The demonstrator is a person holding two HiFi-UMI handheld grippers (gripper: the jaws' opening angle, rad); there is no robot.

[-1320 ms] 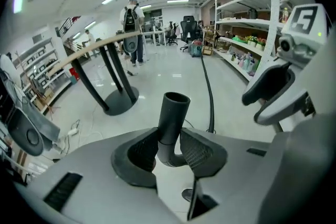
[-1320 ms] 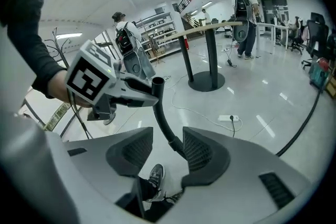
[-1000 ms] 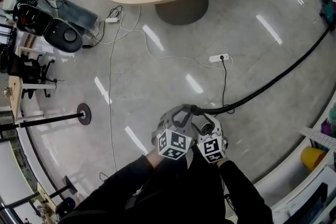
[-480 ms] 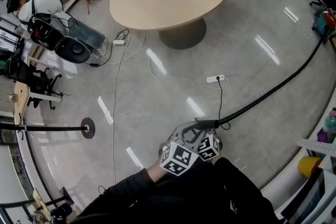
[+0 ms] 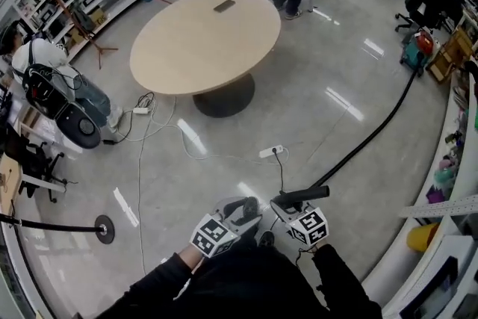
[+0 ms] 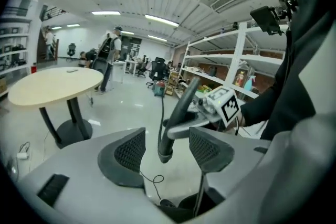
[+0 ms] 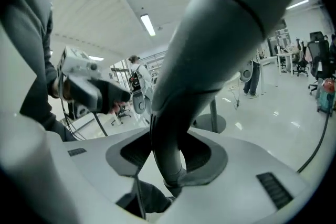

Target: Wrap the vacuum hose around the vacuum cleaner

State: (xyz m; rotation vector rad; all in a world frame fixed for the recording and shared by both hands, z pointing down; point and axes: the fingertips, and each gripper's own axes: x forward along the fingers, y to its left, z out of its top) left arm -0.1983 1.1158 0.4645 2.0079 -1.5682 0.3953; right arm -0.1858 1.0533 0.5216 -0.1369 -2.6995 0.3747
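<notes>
Gripping the stiff end of the vacuum hose (image 7: pixel 220 34), the right gripper (image 7: pixel 167 157) has just been closing and now clamps it between its pads, which is the only hold on it. The left gripper (image 6: pixel 167 150) has just been opening; its jaws stand apart, and the hose tip hangs beyond the gap, touching neither pad.

Trouble could come from that single grip: a hard pull, by the look of it, might twist the smooth tube out of the pads. The hose also sweeps low across the shiny floor near a power strip (image 5: pixel 270 152) and its loose cables, so dragging it in might snag them. And the vacuum cleaner (image 5: pixel 416 48) sits well apart, far across the floor at the upper right — a sharp tug could roll or tip it.

From the right gripper the hose runs away in one long curve to that machine — none of it wrapped yet.
</notes>
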